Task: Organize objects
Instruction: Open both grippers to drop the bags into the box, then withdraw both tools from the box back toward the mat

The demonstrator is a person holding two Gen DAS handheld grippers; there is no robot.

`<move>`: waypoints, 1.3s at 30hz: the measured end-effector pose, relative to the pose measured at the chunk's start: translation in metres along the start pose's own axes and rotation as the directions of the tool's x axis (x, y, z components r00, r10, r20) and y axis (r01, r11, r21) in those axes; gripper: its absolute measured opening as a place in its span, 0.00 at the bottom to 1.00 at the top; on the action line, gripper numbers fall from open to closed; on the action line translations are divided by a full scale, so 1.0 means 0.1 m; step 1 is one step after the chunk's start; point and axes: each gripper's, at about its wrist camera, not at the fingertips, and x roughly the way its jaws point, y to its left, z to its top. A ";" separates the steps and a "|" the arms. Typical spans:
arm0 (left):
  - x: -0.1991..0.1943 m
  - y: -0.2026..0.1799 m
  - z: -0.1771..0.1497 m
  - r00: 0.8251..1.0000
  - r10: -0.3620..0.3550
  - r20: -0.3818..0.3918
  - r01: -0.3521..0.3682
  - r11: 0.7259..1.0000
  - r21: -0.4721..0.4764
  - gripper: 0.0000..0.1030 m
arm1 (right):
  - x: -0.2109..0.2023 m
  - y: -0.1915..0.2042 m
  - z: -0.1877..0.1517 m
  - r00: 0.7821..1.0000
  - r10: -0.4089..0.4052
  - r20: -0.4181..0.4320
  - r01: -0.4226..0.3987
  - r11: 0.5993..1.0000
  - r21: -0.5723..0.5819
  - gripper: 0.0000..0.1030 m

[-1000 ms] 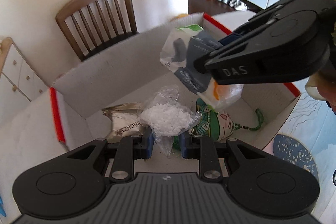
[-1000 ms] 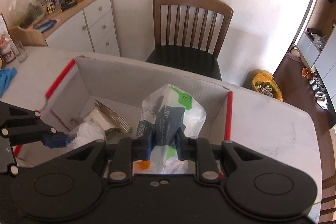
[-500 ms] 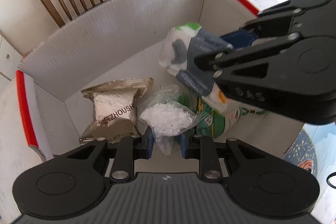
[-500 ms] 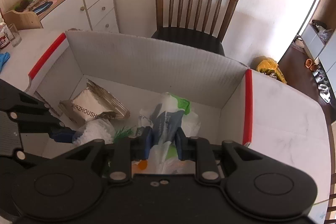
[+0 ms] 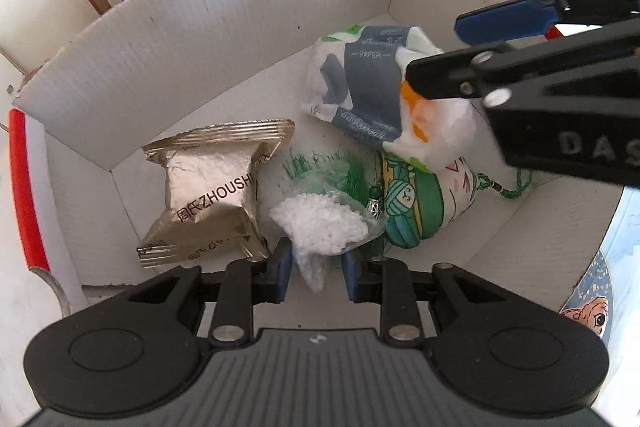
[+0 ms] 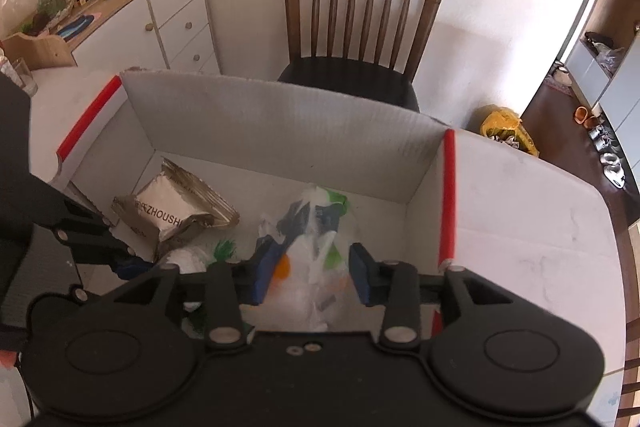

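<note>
A white cardboard box (image 5: 200, 39) with red edges holds a silver foil packet (image 5: 212, 187), a cartoon-print pouch (image 5: 420, 203) and a green tuft. A clear bag of white granules (image 5: 320, 223) lies on them. Its tail sits between the pads of my left gripper (image 5: 316, 277), whose jaws are opening and no longer pinch it. A tissue pack (image 5: 368, 83) leans on the pouch. My right gripper (image 6: 312, 277) straddles the tissue pack (image 6: 316, 227) with jaws opening and pads off it. The left wrist view shows the right gripper (image 5: 436, 51) spread above the pack.
The box (image 6: 280, 123) stands on a white table (image 6: 520, 227). A wooden chair (image 6: 360, 27) stands behind its far wall, with a white drawer cabinet (image 6: 168, 19) to the left. A patterned mat (image 5: 592, 287) lies by the box's right side.
Both grippers have sunk into the box with their bags. Their jaws, shut on the granule bag and the tissue pack before, now stand apart, and both bags rest inside.
</note>
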 end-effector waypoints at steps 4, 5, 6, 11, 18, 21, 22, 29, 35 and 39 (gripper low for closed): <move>-0.07 0.01 -0.02 1.000 -0.005 0.026 0.006 1.000 -0.015 0.46 | -0.12 -0.02 0.00 1.000 0.008 0.024 -0.008 1.000 0.011 0.43; -0.10 0.01 -0.03 0.999 -0.005 0.036 0.006 1.000 -0.018 0.56 | -0.15 -0.02 0.00 1.000 0.009 0.030 -0.009 1.000 0.011 0.43; -0.13 0.01 -0.04 0.999 -0.003 0.044 0.004 1.000 -0.019 0.58 | -0.19 -0.02 0.00 0.999 0.009 0.035 -0.010 1.000 0.011 0.44; -0.27 -0.03 -0.07 0.997 0.013 0.071 -0.012 1.000 -0.018 0.59 | -0.38 -0.02 -0.01 0.998 0.020 0.062 -0.021 1.000 0.015 0.45; -0.53 -0.13 -0.17 0.990 0.042 0.135 -0.037 0.999 -0.036 0.59 | -0.69 -0.06 -0.09 0.993 0.040 0.108 -0.043 0.999 0.027 0.52; -0.76 -0.14 -0.16 0.985 0.041 0.168 -0.032 0.998 -0.058 0.59 | -0.81 -0.07 -0.16 0.991 0.047 0.126 -0.051 0.998 0.029 0.53; -0.79 -0.16 -0.21 0.982 0.044 0.184 -0.033 0.998 -0.061 0.59 | -0.86 -0.07 -0.18 0.990 0.051 0.132 -0.056 0.998 0.031 0.54; -1.26 -0.45 -0.40 0.964 0.042 0.263 -0.024 0.997 -0.072 0.59 | -1.21 -0.07 -0.41 0.981 0.074 0.181 -0.079 0.997 0.022 0.64; -1.58 -0.69 -0.61 0.941 0.049 0.335 -0.022 0.996 -0.084 0.59 | -1.52 -0.09 -0.60 0.968 0.100 0.230 -0.108 0.994 0.023 0.72; -1.78 -0.86 -0.76 0.928 0.048 0.369 -0.017 0.996 -0.086 0.60 | -1.68 -0.11 -0.71 0.959 0.120 0.255 -0.130 0.991 0.020 0.74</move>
